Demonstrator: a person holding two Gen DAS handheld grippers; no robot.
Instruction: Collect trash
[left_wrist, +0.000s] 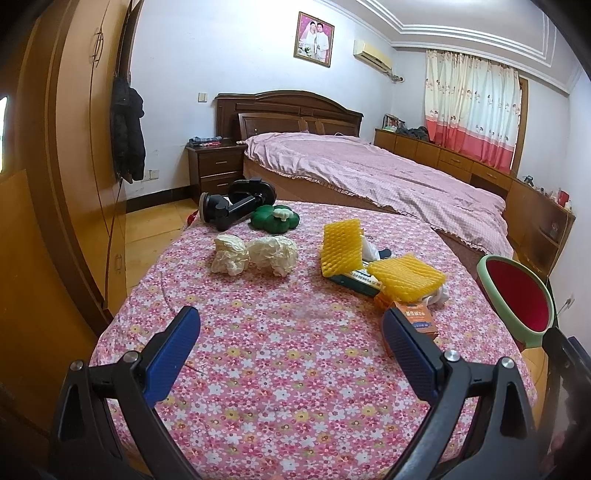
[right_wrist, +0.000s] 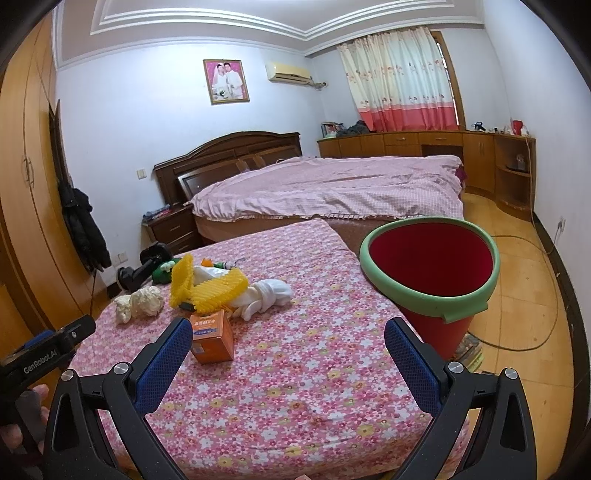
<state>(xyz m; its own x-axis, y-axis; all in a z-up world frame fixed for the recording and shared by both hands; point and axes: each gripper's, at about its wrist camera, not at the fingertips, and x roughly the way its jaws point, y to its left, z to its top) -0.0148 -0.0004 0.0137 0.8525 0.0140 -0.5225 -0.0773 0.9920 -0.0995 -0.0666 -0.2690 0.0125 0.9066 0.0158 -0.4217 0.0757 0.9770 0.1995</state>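
Note:
Trash lies on a floral-covered table (left_wrist: 280, 369): two crumpled paper balls (left_wrist: 255, 254), yellow foam nets (left_wrist: 406, 277), a small orange box (left_wrist: 417, 317) and white plastic wrap (right_wrist: 266, 295). A red bin with a green rim (right_wrist: 432, 266) stands at the table's right edge. My left gripper (left_wrist: 291, 332) is open and empty above the near cloth. My right gripper (right_wrist: 288, 339) is open and empty, with the orange box (right_wrist: 214, 336) just past its left finger. The paper balls (right_wrist: 142, 301) and foam nets (right_wrist: 210, 284) also show in the right wrist view.
A black holder (left_wrist: 236, 205) and a green flower-shaped toy (left_wrist: 275, 218) sit at the table's far end. A bed with a pink cover (left_wrist: 369, 173) lies beyond. A wooden wardrobe (left_wrist: 55, 184) is on the left. The bin (left_wrist: 517, 295) shows at right.

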